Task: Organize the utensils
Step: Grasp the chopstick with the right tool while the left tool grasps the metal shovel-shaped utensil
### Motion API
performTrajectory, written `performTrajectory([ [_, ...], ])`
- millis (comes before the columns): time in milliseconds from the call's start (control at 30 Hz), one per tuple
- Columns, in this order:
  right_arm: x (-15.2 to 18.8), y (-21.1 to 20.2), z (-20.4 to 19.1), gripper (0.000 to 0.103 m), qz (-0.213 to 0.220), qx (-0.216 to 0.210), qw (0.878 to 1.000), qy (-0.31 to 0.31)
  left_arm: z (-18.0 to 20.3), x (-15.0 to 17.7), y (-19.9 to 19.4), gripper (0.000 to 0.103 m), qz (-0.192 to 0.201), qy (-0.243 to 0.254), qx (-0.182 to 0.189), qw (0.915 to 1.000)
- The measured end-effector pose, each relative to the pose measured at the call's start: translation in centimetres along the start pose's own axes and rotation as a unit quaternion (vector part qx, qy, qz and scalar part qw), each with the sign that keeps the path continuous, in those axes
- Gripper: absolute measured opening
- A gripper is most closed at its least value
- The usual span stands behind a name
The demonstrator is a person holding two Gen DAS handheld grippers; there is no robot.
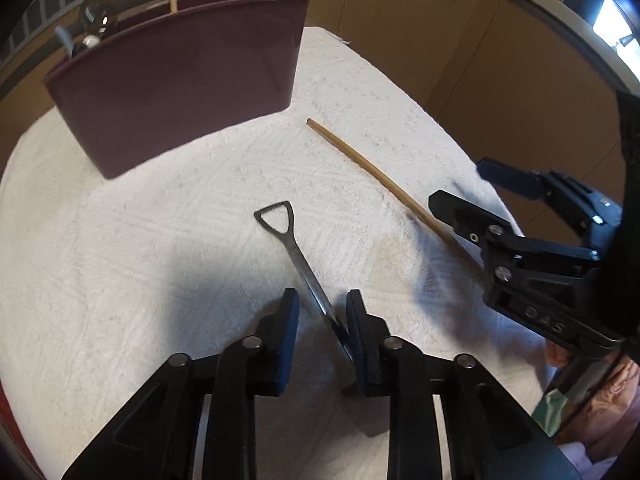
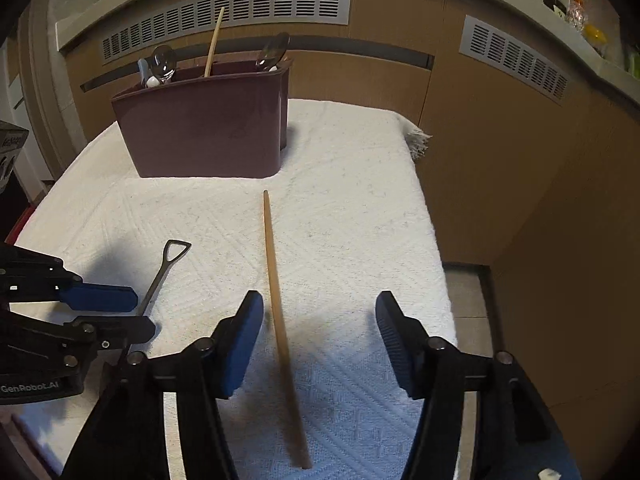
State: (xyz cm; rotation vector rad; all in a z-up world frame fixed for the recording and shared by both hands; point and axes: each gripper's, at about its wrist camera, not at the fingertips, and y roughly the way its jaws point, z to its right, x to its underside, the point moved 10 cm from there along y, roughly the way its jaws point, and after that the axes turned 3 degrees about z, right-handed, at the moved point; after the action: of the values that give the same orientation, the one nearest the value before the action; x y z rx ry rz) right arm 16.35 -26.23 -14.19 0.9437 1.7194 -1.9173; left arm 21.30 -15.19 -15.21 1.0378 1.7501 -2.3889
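Note:
A small metal utensil with a triangular loop handle (image 1: 296, 256) (image 2: 164, 268) lies on the white towel (image 1: 120, 260) (image 2: 340, 200). My left gripper (image 1: 322, 300) (image 2: 132, 312) straddles its lower shaft with a narrow gap. The shaft lies against the right pad, and cloth shows beside the left pad. A wooden chopstick (image 2: 276, 300) (image 1: 360, 160) lies flat between the wide-open fingers of my right gripper (image 2: 318, 300) (image 1: 460, 184), nearer the left finger and untouched. The maroon utensil holder (image 1: 180, 92) (image 2: 208, 132) stands at the towel's far end.
The holder has spoons (image 2: 162, 64) and an upright chopstick (image 2: 214, 40) in it. Brown cabinet fronts with vent grilles (image 2: 224, 12) close in behind and to the right. The towel's right edge (image 2: 440, 280) drops to a lower tiled surface (image 2: 468, 292).

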Motion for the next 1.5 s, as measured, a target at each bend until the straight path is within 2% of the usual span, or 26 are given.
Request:
performTrajectory([
  [67, -0.3, -0.2, 0.1, 0.069, 0.006, 0.008, 1.000, -0.006, 0.0, 0.0, -0.1, 0.015, 0.003, 0.009, -0.004, 0.9999],
  [167, -0.6, -0.5, -0.2, 0.095, 0.016, 0.035, 0.999, -0.034, -1.0, 0.2, -0.7, 0.016, 0.011, 0.016, -0.016, 0.9997],
  [233, -0.7, -0.7, -0.5, 0.097, 0.025, 0.053, 0.997, -0.059, -2.2, 0.3, -1.5, 0.014, 0.018, 0.016, -0.028, 0.9993],
  [300, -0.8, -0.8, -1.1, 0.102, 0.030, 0.056, 0.995, -0.075, -4.1, 0.4, -2.3, 0.014, 0.029, 0.024, -0.068, 0.9970],
  [500, -1.5, -0.3, -2.8, 0.102, 0.025, -0.006, 0.998, -0.064, -8.7, 1.2, -4.0, 0.014, 0.029, -0.019, -0.091, 0.9953],
  [567, -1.9, 0.2, -3.3, 0.102, 0.019, -0.025, 0.997, -0.065, -9.3, 1.4, -4.4, 0.014, 0.030, -0.037, -0.079, 0.9957],
  [633, -1.9, 0.8, -4.0, 0.095, 0.004, -0.055, 0.997, -0.060, -9.4, 1.6, -4.7, 0.015, 0.031, -0.050, -0.065, 0.9962],
  [667, -1.8, 1.2, -4.2, 0.078, -0.009, -0.071, 0.996, -0.057, -9.1, 1.7, -4.7, 0.015, 0.032, -0.053, -0.061, 0.9962],
  [700, -1.5, 1.7, -4.5, 0.056, -0.025, -0.084, 0.995, -0.054, -8.9, 1.8, -4.8, 0.015, 0.032, -0.055, -0.059, 0.9962],
  [767, -1.0, 3.1, -4.9, 0.037, -0.060, -0.100, 0.992, -0.052, -8.1, 2.1, -4.7, 0.015, 0.025, -0.057, -0.047, 0.9970],
  [867, -0.9, 4.3, -4.7, 0.035, -0.066, -0.087, 0.993, -0.048, -6.5, 2.2, -4.3, 0.015, 0.016, -0.059, -0.025, 0.9979],
  [900, -1.0, 4.3, -4.7, 0.023, -0.067, -0.090, 0.993, -0.044, -6.1, 2.3, -4.3, 0.016, 0.012, -0.059, -0.017, 0.9980],
  [967, -1.1, 4.2, -4.5, 0.004, -0.072, -0.084, 0.993, -0.039, -5.3, 2.4, -4.2, 0.016, 0.005, -0.063, -0.001, 0.9980],
  [1100, -0.7, 3.3, -4.4, 0.005, -0.075, -0.108, 0.991, -0.016, -4.5, 2.0, -3.6, 0.016, -0.011, -0.078, 0.019, 0.9967],
  [1233, -0.6, 2.2, -4.3, 0.004, -0.069, -0.129, 0.989, 0.000, -4.5, 1.2, -2.4, 0.016, -0.036, -0.094, 0.017, 0.9947],
  [1333, -0.5, 1.5, -4.2, 0.005, -0.061, -0.135, 0.989, 0.011, -3.9, 0.3, -1.8, 0.014, -0.033, -0.067, -0.007, 0.9972],
  [1500, -0.6, 1.1, -4.4, 0.005, -0.061, -0.144, 0.987, 0.019, -2.8, -0.8, -1.4, 0.009, -0.001, -0.004, -0.041, 0.9992],
])
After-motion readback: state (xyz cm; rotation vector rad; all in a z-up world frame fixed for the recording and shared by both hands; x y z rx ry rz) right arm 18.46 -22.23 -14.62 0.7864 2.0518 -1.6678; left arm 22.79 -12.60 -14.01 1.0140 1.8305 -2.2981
